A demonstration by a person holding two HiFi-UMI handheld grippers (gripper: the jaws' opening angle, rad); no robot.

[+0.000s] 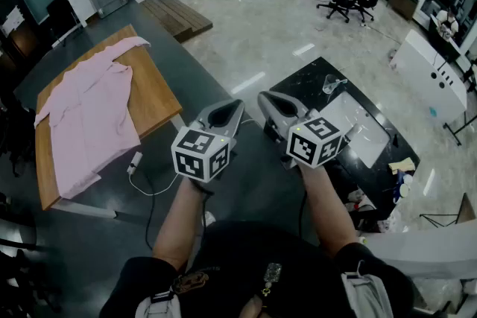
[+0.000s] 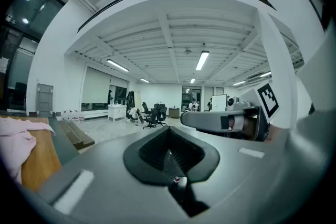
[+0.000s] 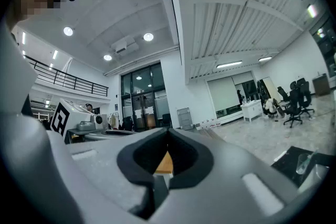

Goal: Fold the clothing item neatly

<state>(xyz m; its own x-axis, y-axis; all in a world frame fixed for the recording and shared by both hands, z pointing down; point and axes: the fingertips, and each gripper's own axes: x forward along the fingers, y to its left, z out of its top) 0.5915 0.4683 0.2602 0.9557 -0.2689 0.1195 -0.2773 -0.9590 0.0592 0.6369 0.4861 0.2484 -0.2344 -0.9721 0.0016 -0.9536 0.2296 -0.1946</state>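
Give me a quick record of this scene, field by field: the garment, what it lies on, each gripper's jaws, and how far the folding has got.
garment: pink shirt, laid out, not folded
surface: wooden table, to the person's left
left gripper: jaws shut, nothing between them
right gripper: jaws shut, nothing between them
gripper position: side by side in front of the person, off the table, away from the shirt
folding progress: not begun
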